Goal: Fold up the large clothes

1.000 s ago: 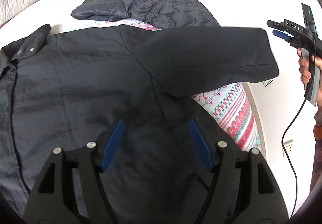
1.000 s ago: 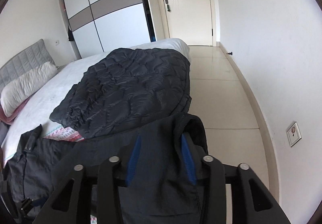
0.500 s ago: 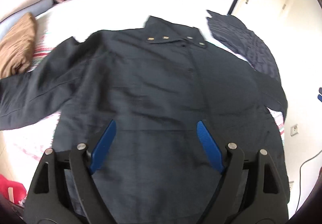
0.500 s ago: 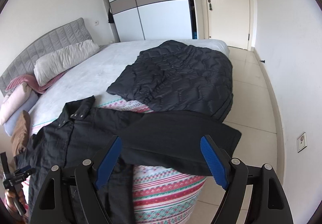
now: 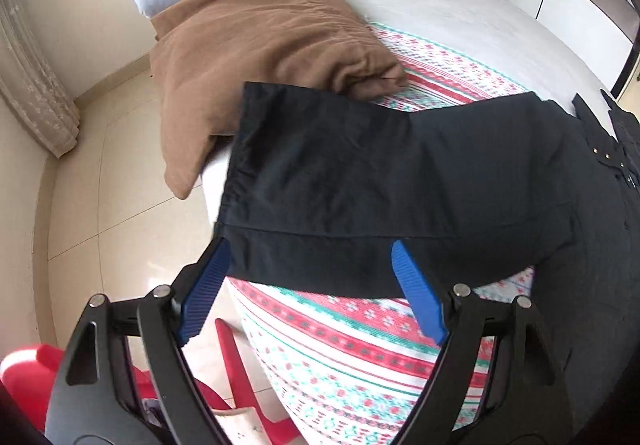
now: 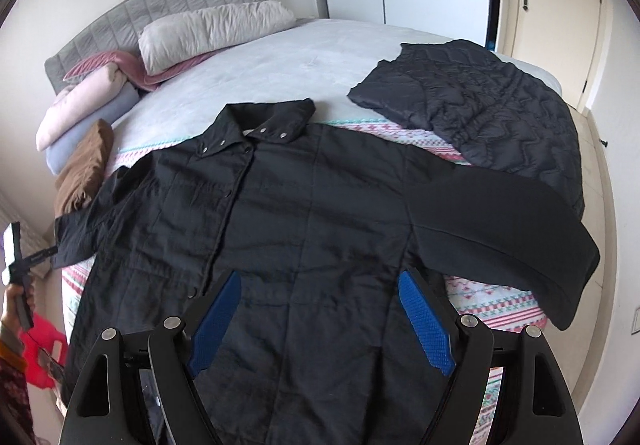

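The black coat [image 6: 304, 229] is spread flat on the bed [image 6: 280, 61]. A brown blanket [image 5: 256, 29] is touched by one sleeve [image 5: 360, 185], a quilted jacket [image 6: 500, 109] by the other. Both claws, left [image 5: 312, 293] and right [image 6: 320, 317], are spread wide, with nothing pinched

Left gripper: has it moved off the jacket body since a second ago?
Yes. The left gripper, jaws open and empty after just opening further, has swung from over the black jacket's body to its sleeve, beside the brown folded blanket.
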The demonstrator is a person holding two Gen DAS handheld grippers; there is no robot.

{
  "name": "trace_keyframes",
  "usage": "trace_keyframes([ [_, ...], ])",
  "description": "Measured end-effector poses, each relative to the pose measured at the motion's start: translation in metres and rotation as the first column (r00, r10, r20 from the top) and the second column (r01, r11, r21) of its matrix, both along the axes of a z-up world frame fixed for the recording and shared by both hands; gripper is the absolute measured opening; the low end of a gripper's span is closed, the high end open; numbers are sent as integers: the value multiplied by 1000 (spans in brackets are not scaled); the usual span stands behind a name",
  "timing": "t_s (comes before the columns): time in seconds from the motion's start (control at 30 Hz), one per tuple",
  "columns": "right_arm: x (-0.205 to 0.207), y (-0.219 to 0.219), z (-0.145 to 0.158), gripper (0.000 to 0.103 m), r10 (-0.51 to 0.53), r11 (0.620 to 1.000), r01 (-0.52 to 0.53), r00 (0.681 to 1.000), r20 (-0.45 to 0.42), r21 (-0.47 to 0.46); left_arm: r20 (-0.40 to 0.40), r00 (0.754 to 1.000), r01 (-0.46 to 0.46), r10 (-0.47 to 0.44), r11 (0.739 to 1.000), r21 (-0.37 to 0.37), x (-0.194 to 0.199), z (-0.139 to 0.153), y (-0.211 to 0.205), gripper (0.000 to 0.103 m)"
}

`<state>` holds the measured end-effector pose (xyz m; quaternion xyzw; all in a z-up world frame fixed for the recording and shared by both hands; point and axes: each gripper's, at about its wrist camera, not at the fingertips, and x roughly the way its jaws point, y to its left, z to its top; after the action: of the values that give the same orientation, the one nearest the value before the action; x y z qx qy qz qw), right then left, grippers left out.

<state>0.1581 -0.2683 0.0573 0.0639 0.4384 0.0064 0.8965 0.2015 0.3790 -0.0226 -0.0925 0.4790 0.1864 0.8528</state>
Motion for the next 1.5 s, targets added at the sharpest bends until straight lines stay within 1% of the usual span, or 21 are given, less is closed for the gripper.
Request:
trace_keyframes([
  [0.13, 20, 43, -19, 82, 56, 996, -59, 997, -46, -72, -12, 1000, 7, -7, 1000, 21, 23, -18, 31, 82],
  [0.27, 35, 75, -35, 82, 96, 989, -106, 991, -97, -108, -34, 999, 13, -13, 1000, -2, 48, -36, 47, 74],
  [0.33, 39, 88, -41, 82, 113, 984, -128, 987, -118, -122, -15, 1000, 22, -22, 999, -39, 53, -38, 50, 57],
  [0.37, 40, 94, -44, 82, 121, 982, -137, 985, -126, -130, -21, 1000, 11, -12, 999, -49, 55, -39, 51, 57],
  [0.4, 40, 99, -46, 82, 128, 980, -146, 983, -131, -137, -26, 1000, 1, -2, 999, -44, 55, -38, 50, 48],
  [0.43, 40, 103, -48, 82, 134, 978, -153, 982, -135, -142, -33, 999, -4, 3, 1000, -20, 55, -36, 47, 24],
  [0.47, 40, 107, -49, 82, 141, 977, -161, 980, -137, -143, -43, 999, -10, 10, 1000, 22, 54, -34, 46, 13],
  [0.57, 36, 113, -52, 82, 156, 974, -174, 979, -133, -143, 87, 994, -74, 72, 997, 27, 29, -1, 45, 12],
  [0.67, 34, 113, -54, 82, 159, 975, -176, 979, -126, -134, 211, 958, -216, 197, 974, 74, 0, 31, 52, 12],
  [0.77, 33, 108, -55, 82, 149, 981, -162, 982, -118, -104, 115, 953, -289, 279, 954, 85, 9, 16, 67, 11],
  [0.83, 32, 104, -53, 82, 143, 985, -153, 983, -113, -82, 43, 958, -284, 282, 958, 47, 18, 3, 74, 13],
  [0.87, 29, 103, -52, 82, 142, 986, -150, 984, -109, -72, 45, 956, -291, 289, 956, 28, 18, 3, 76, 14],
  [0.9, 27, 101, -50, 82, 145, 986, -153, 984, -103, -67, 77, 954, -292, 290, 957, 6, 13, 8, 76, 20],
  [0.93, 23, 99, -48, 82, 150, 985, -157, 984, -97, -67, 114, 954, -276, 277, 961, -24, 7, 14, 75, 44],
  [1.0, 16, 96, -44, 82, 156, 983, -163, 984, -84, -84, 173, 948, -260, 267, 964, -59, -8, 25, 72, 83],
  [1.1, 5, 89, -41, 82, 143, 984, -149, 988, -60, -94, 195, 938, -265, 285, 957, -120, -28, 28, 70, 85],
  [1.17, -1, 82, -42, 82, 133, 989, -136, 990, -51, -66, 168, 934, -275, 314, 936, -220, -40, 16, 73, 85],
  [1.27, -5, 75, -50, 82, 127, 992, -128, 990, -56, -13, 131, 918, -296, 375, 866, -402, -57, -15, 76, 85],
  [1.4, -6, 77, -58, 82, 133, 991, -131, 989, -71, 23, 47, 911, -328, 409, 789, -519, -59, -62, 67, 84],
  [1.47, -5, 79, -60, 82, 133, 991, -131, 988, -77, 29, 69, 891, -334, 449, 752, -569, -60, -74, 68, 71],
  [1.5, -5, 80, -60, 82, 133, 991, -131, 988, -76, 31, 90, 873, -340, 480, 730, -592, -61, -76, 71, 53],
])
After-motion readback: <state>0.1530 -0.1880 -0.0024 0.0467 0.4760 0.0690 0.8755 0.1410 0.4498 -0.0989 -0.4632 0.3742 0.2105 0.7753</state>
